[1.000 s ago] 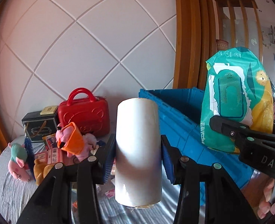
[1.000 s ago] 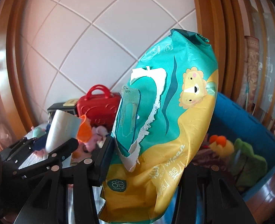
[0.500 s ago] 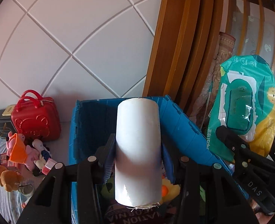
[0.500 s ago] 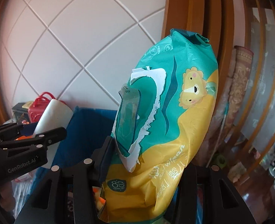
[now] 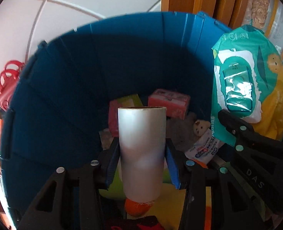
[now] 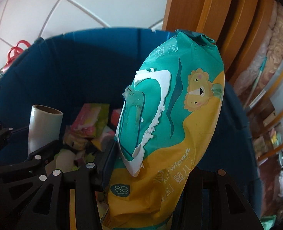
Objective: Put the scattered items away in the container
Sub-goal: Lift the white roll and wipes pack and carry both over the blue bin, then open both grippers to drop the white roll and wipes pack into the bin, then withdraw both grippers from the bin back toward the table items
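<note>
1. Left gripper (image 5: 142, 149) clamped on white film roll (image 5: 141, 149), upright above blue crate (image 5: 68, 95).
2. Right gripper (image 6: 147, 164) clamped on wet-wipes pack (image 6: 172, 118), above same crate, right of roll.

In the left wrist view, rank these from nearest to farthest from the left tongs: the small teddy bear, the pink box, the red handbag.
1. Small teddy bear: just right of the left tongs, inside the blue bin.
2. Pink box: farther in, on the bin's floor, right of centre.
3. Red handbag: outside the bin, beyond its left rim.
</note>
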The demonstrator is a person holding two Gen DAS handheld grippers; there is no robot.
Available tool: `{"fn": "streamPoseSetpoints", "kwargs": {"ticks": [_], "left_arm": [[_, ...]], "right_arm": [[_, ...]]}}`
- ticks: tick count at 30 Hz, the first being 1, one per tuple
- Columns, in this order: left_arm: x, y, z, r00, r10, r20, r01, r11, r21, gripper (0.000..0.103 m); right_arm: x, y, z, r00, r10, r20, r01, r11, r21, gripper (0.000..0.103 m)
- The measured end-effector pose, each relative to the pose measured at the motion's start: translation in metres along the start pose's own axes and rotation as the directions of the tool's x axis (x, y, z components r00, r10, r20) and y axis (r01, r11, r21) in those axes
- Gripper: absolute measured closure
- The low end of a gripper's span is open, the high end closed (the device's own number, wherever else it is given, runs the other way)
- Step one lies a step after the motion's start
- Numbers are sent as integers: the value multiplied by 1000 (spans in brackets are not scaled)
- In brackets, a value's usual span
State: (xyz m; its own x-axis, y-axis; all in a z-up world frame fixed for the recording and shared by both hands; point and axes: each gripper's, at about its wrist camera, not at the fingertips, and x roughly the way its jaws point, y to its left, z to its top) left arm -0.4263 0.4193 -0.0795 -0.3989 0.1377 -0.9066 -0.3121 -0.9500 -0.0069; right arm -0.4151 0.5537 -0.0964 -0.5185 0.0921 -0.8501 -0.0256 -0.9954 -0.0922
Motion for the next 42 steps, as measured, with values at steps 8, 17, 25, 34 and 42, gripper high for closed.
{"fn": "streamPoseSetpoints", "kwargs": {"ticks": [8, 17, 25, 34, 42], "left_arm": [[9, -15, -11, 996, 66, -51, -63, 996, 56, 56], [13, -11, -1, 995, 92, -30, -91, 994, 58, 38], [22, -6, 3, 994, 105, -32, -103, 994, 41, 38], [-18, 5, -7, 995, 91, 44, -90, 996, -14, 38], [-96, 29, -43, 982, 23, 188, -15, 999, -41, 38]], "right_arm": [[18, -1, -14, 998, 5, -68, -4, 1000, 8, 55], [9, -2, -16, 999, -1, -38, 2, 1000, 12, 47], [21, 2, 0, 999, -6, -36, 6, 1000, 8, 37], [-2, -2, -7, 999, -51, -10, 51, 999, 5, 26], [-69, 0, -15, 993, -34, 113, 31, 999, 25, 0]]}}
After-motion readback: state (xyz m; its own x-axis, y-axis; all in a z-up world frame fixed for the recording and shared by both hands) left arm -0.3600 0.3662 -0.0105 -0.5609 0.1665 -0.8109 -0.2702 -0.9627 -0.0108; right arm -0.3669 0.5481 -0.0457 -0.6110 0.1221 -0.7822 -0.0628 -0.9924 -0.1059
